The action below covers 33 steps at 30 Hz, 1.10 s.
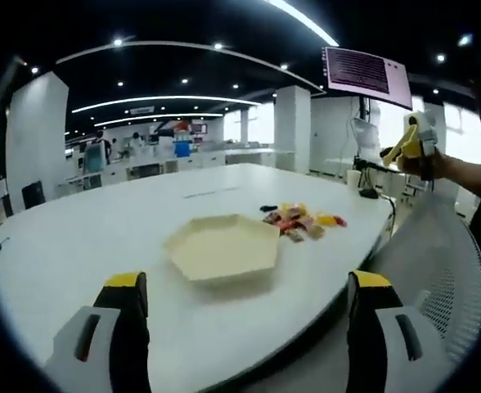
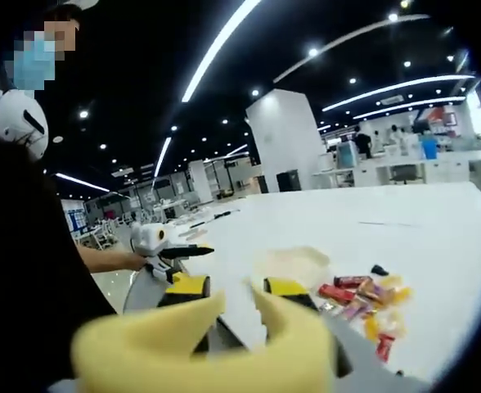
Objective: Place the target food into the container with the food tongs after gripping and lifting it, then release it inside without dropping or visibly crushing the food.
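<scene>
Bare white table (image 1: pixel 77 237) fills the left half of the left gripper view — open room right up to the hexagonal dish (image 1: pixel 222 246). Just right of the dish, a heap of wrapped snacks (image 1: pixel 302 221) crowds the middle. A mesh chair back (image 1: pixel 441 262) blocks the lower right — beside the table edge.

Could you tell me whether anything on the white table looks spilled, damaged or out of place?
Nothing stands out. The cream hexagonal tray sits flat and empty on the white table, and the colourful wrapped snacks lie in a loose pile beside it. The yellow food tongs look intact.
</scene>
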Each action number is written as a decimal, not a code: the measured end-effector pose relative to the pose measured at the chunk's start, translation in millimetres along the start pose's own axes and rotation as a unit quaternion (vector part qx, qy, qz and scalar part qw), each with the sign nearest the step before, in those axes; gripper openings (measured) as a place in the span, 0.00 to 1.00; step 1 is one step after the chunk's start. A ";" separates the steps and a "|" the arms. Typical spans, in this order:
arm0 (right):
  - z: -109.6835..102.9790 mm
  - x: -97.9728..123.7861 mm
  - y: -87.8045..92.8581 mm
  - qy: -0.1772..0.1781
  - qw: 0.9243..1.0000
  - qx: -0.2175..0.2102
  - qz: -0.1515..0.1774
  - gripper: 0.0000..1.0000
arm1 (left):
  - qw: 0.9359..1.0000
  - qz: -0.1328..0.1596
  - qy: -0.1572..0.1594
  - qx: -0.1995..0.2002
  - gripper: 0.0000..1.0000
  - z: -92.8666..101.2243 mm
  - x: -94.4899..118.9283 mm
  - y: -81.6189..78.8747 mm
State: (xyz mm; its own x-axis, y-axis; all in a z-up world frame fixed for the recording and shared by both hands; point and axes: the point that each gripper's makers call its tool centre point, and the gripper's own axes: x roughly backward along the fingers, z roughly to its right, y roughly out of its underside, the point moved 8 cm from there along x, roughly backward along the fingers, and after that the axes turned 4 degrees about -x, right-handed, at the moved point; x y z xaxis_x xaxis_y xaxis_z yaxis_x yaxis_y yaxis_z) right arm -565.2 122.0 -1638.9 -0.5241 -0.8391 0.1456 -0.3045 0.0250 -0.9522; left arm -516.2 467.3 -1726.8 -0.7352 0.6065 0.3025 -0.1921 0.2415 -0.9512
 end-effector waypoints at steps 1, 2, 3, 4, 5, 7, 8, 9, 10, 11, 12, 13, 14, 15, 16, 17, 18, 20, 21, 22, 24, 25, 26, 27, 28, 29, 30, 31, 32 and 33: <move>1.5 1.4 0.9 0.004 1.000 0.002 -0.003 0.25 | 1.000 0.000 0.000 0.000 0.99 -0.2 -0.2 0.0; 3.1 3.4 1.9 0.011 1.000 0.006 -0.008 0.25 | 1.000 -0.001 0.000 -0.001 0.99 0.6 -0.2 0.1; 4.3 5.3 2.6 0.015 1.000 0.008 -0.010 0.25 | 1.000 -0.002 0.000 -0.001 0.99 0.8 0.0 0.3; 5.5 7.7 2.9 0.023 1.000 0.014 -0.009 0.25 | 1.000 -0.001 -0.001 -0.001 0.99 0.8 0.4 0.5; 6.4 9.2 3.1 0.025 1.000 0.014 -0.009 0.25 | 1.000 0.003 -0.006 -0.003 0.99 0.4 1.3 0.1; 10.9 11.9 4.8 0.038 0.999 0.018 -0.014 0.25 | 1.000 0.013 -0.015 -0.008 0.99 0.1 2.7 -1.8; 14.3 13.4 6.8 0.050 0.998 0.029 -0.021 0.25 | 1.000 0.010 -0.017 -0.005 0.99 -1.6 2.2 -1.0; 19.7 15.2 9.7 0.067 0.997 0.035 -0.026 0.25 | 1.000 0.009 -0.016 -0.002 0.99 -1.4 2.3 -0.4; 20.7 15.5 10.7 0.069 0.997 0.034 -0.027 0.25 | 1.000 0.007 -0.016 0.000 0.99 -1.3 2.4 0.1; 26.3 17.6 13.4 0.083 0.995 0.038 -0.032 0.25 | 1.000 0.000 -0.016 -0.006 0.99 -0.7 2.4 0.8; 30.9 19.7 14.8 0.097 0.993 0.048 -0.036 0.25 | 1.000 -0.004 -0.016 -0.011 0.99 0.0 2.1 0.6; 33.9 21.5 17.3 0.102 0.992 0.052 -0.044 0.25 | 1.000 -0.002 -0.014 -0.010 0.99 0.5 1.9 0.3; 36.7 22.7 17.7 0.111 0.991 0.055 -0.045 0.26 | 1.000 -0.001 -0.014 -0.008 0.99 1.0 2.1 0.0; 39.5 23.9 18.2 0.114 0.991 0.057 -0.045 0.26 | 1.000 0.000 -0.017 -0.010 0.99 0.8 3.0 0.0; 41.8 24.9 18.5 0.119 0.990 0.058 -0.047 0.26 | 1.000 0.001 -0.019 -0.010 0.99 0.3 3.3 -0.1; 46.7 27.3 18.6 0.137 0.987 0.069 -0.051 0.25 | 1.000 -0.003 -0.020 -0.009 0.99 0.3 3.1 0.5; 50.4 28.9 19.6 0.153 0.983 0.076 -0.060 0.25 | 1.000 -0.009 -0.018 -0.009 0.99 0.0 2.6 1.4; 58.8 29.5 21.9 0.180 0.978 0.086 -0.066 0.25 | 0.999 -0.019 -0.017 -0.021 0.99 0.5 1.4 1.5; 61.0 28.7 23.4 0.183 0.978 0.079 -0.065 0.25 | 0.999 -0.019 -0.016 -0.022 0.99 0.7 1.3 1.3; 66.2 28.8 24.7 0.196 0.976 0.076 -0.064 0.25 | 0.999 -0.022 -0.015 -0.024 0.99 1.2 1.6 1.4; 74.1 28.6 26.6 0.211 0.972 0.077 -0.063 0.26 | 0.999 -0.028 -0.014 -0.022 0.98 1.6 1.9 2.7; 76.1 28.0 27.7 0.212 0.972 0.071 -0.064 0.26 | 0.999 -0.029 -0.014 -0.021 0.98 1.6 1.9 2.8; 79.2 27.3 28.2 0.220 0.971 0.069 -0.062 0.26 | 0.999 -0.033 -0.014 -0.020 0.98 1.4 1.8 3.4; 81.7 26.7 29.1 0.222 0.971 0.068 -0.062 0.26 | 0.999 -0.035 -0.015 -0.020 0.97 1.3 1.7 3.7; 83.7 26.2 30.0 0.226 0.970 0.061 -0.064 0.26 | 0.999 -0.048 -0.015 -0.018 0.95 1.1 2.2 5.9; 87.2 25.8 31.5 0.241 0.967 0.052 -0.065 0.26 | 0.998 -0.050 -0.016 -0.017 0.91 1.1 2.6 6.2; 89.1 24.7 32.8 0.243 0.967 0.047 -0.068 0.25 | 0.999 -0.046 -0.015 -0.017 0.90 1.3 2.9 5.8; 92.6 23.8 35.6 0.254 0.964 0.037 -0.074 0.26 | 0.999 -0.044 -0.019 -0.018 0.90 0.8 3.0 5.5; 94.0 23.6 36.4 0.259 0.962 0.035 -0.077 0.26 | 0.999 -0.042 -0.021 -0.018 0.91 0.7 3.2 5.3; 99.6 21.8 40.9 0.270 0.957 0.041 -0.095 0.25 | 0.999 -0.040 -0.022 -0.017 0.91 0.6 3.2 5.0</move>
State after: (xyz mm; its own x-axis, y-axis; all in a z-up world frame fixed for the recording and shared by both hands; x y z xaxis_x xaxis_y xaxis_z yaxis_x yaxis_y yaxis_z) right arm -509.9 50.6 -1701.4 -0.8067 -0.4213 0.4144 -0.3833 -0.1606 -0.9095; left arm -519.8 470.0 -1730.6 -0.7469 0.5504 0.3730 -0.2297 0.3128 -0.9216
